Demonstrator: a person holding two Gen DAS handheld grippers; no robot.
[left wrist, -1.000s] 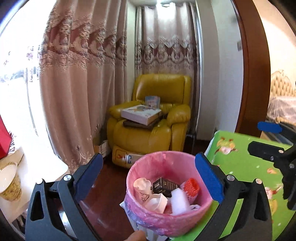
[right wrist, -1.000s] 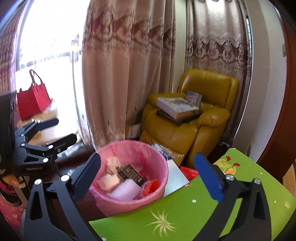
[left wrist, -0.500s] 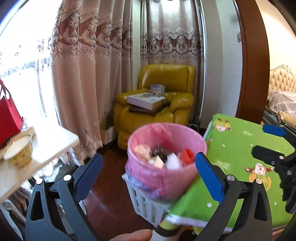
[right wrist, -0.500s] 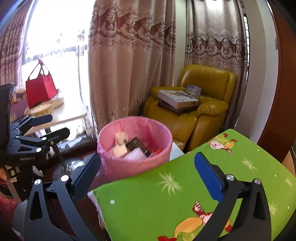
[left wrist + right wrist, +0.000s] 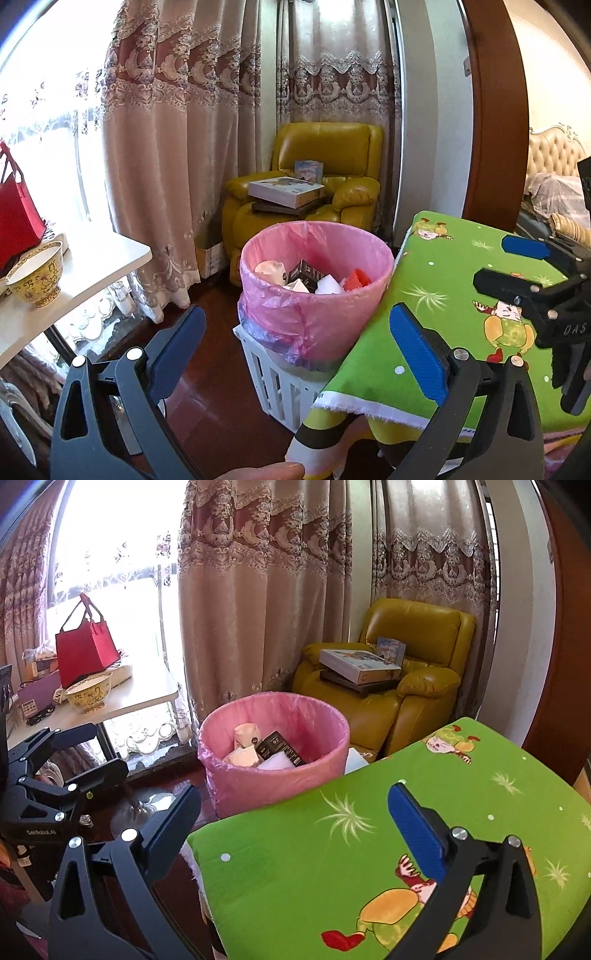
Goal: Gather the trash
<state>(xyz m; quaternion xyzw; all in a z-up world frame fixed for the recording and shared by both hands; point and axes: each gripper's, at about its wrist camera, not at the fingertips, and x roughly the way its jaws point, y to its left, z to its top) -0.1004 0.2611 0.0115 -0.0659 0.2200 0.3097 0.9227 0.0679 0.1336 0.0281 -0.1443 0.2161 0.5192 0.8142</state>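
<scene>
Both tools stand wide open and hold nothing: the left tool hangs over bare dark wood floor with the bin between its blue pads, and the right tool hangs above the near corner of the green cartoon-print worktop. That worktop's left edge runs just beside the trash bin, a white slatted basket lined with a pink bag whose rim rises a little above the worktop's level. Open floor lies left of the bin as far as the white side table, which carries a yellow patterned bowl and a red bag. Inside the bin lie a crumpled pale cup, a black carton, white foam pieces and a red scrap. Behind stands a yellow armchair stacked with boxes, against the curtains.
</scene>
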